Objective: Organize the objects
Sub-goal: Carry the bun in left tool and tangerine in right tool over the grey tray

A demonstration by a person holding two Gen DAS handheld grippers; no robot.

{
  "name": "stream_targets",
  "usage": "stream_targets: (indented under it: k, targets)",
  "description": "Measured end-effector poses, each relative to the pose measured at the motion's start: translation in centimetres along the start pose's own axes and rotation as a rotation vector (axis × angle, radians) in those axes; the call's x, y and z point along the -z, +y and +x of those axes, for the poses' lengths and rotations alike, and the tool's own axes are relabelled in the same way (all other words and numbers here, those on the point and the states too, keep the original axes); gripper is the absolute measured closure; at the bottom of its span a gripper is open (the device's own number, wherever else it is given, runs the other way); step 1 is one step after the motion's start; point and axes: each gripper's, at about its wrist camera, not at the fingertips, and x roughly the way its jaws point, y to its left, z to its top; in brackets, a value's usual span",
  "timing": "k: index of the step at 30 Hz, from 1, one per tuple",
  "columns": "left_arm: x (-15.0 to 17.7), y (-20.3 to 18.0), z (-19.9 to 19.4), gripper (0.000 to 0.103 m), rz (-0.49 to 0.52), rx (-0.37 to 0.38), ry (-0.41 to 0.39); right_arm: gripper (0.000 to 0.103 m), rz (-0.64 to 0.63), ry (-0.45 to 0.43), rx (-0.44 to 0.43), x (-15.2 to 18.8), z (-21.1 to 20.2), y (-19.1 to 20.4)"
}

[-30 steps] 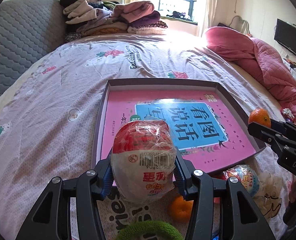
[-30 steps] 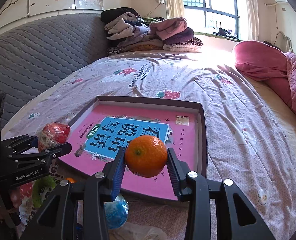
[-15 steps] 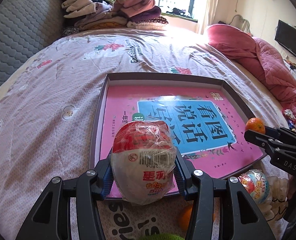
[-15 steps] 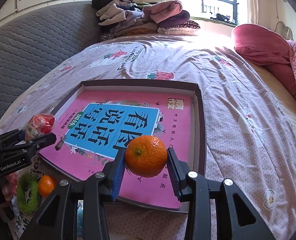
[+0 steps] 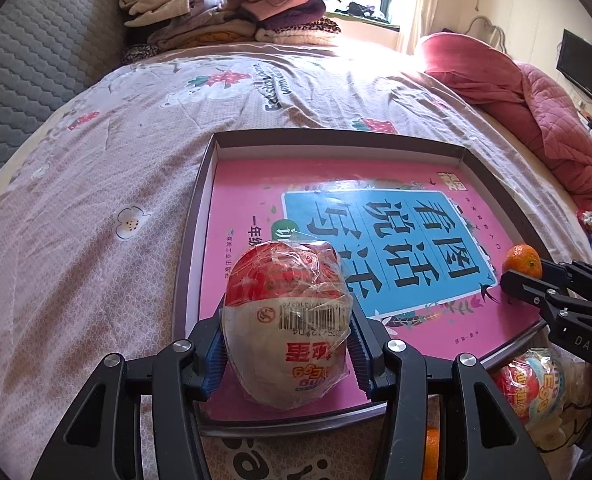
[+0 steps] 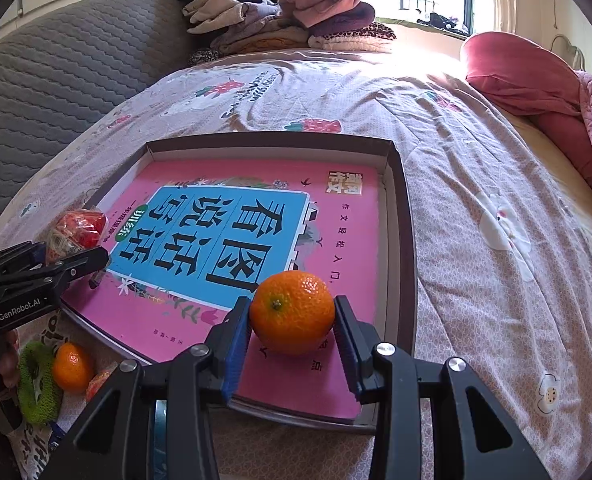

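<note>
Your two loads sit over the near edge of the shallow box tray (image 6: 399, 216), the likely collecting place, which lies on the floral bedsheet (image 5: 76, 220) with a pink picture book (image 6: 327, 240) flat inside it.

Your left gripper (image 5: 287, 354) is pinching a plastic-wrapped toy egg (image 5: 288, 320): red on the upper half, cream below, with a barcode label across the middle and red lettering upside down to the camera. The crinkled film is slick, so the blue pads press the egg's widest part, which probably keeps it from squirting out. It hangs above the tray's near left corner, not yet set down.

Your right gripper (image 6: 292, 322) is pinching a mandarin orange (image 6: 292, 312), stem scar facing the camera, skin bright and dimpled. The pads take it at its middle, a sensible hold for a round soft fruit. It hovers above the book's near right part; whether it touches the cover, you cannot tell.

Both items look ready to be lowered and let go side by side, well apart from each other.

Outside the tray, on the near bed, more things wait: a second mandarin (image 6: 72, 366) beside a green knitted ring (image 6: 36, 384), and another wrapped egg (image 5: 531, 384) below the right tool. Farther off lie the stack of folded clothes (image 6: 288, 20) and a pink quilt (image 5: 535, 92).
</note>
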Motion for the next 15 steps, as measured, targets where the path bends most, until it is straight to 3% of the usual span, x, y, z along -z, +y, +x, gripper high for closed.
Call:
stream_targets:
  k: [15]
  targets:
    - [0.17, -0.37, 0.39, 0.05, 0.007, 0.006, 0.054, 0.061, -0.012, 0.01, 0.017, -0.01, 0.0, 0.18]
